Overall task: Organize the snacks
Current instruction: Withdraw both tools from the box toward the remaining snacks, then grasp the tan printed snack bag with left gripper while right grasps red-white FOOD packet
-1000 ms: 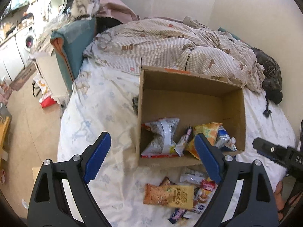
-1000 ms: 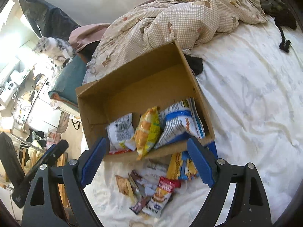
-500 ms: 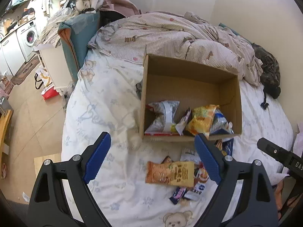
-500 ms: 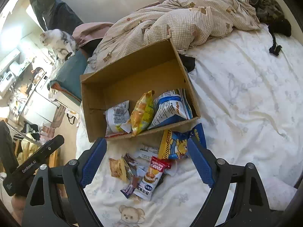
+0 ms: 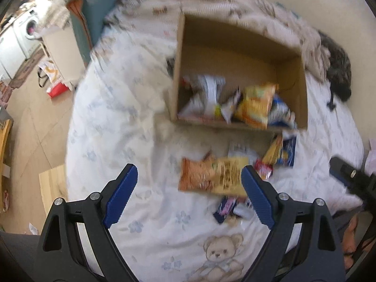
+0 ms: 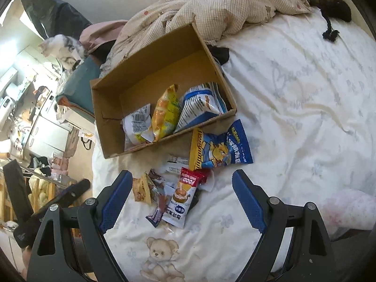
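Left wrist view
My left gripper: jaws spread wide, nothing between them, hovering above the bedsheet.
Picture quality: motion-blurred, so print on the packets is unreadable.
Cardboard box: open-topped, lying on the bed sheet, its far side against the checked duvet.
Inside the box: a white-and-silver packet at the left, an orange-yellow chip bag in the middle, a blue-and-white bag at the right, all leaning on the near wall.
Loose snacks: an orange packet lies on the sheet in front of the box, just beyond my right finger; a blue-and-yellow bag sits near the box's front right corner.
My other gripper: only a dark edge of it shows at the right; I cannot tell its state from here.

Right wrist view
My right gripper: jaws wide apart, empty, held above the loose pile.
Cardboard box: holds 3 bags standing in a row against the near wall.
Blue-and-yellow cat bag: flat on the sheet, touching the box's front wall.
Red-and-white FOOD sachet: on top of the small pile between my fingers.
Small orange packet: beside my left finger, at the pile's edge.
Cat: grey and white, sitting on the teal furniture beyond the bed.
Teddy-bear print: on the sheet, close below me.
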The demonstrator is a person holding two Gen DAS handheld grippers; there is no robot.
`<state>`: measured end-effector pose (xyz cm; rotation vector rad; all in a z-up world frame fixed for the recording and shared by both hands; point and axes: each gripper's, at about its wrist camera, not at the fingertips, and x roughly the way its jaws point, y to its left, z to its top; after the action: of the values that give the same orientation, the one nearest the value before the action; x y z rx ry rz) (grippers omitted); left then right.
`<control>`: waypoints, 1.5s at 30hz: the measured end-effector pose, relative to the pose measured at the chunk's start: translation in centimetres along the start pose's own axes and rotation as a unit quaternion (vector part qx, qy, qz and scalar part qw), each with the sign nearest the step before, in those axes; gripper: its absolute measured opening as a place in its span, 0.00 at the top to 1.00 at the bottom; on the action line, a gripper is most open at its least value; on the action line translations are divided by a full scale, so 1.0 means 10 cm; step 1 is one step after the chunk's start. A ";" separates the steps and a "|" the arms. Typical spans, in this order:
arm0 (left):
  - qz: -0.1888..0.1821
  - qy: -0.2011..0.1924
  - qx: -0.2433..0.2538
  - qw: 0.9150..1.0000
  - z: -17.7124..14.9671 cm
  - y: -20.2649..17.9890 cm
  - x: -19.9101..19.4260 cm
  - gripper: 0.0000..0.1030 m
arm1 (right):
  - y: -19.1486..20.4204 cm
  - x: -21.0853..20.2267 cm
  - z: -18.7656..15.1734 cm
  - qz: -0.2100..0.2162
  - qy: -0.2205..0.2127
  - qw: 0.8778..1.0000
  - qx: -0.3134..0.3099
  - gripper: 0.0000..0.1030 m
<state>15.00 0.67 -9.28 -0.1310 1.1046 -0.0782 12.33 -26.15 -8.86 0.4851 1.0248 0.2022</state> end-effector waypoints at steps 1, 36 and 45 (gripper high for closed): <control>-0.002 0.016 0.004 1.000 -0.02 -0.03 0.08 0.15 | -0.01 0.01 0.00 0.000 0.001 1.000 0.001 0.13; -0.072 0.131 -0.008 0.989 -0.19 -0.12 0.75 0.82 | -0.20 0.18 0.06 -0.006 0.028 0.999 0.033 0.13; -0.104 0.081 -0.034 0.991 -0.15 0.11 0.13 0.91 | -0.16 0.35 -0.03 -0.026 0.068 0.997 0.028 0.13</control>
<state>14.24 1.44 -11.30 -0.3055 1.2533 -0.2420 13.80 -26.14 -12.43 0.4992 1.1774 0.1617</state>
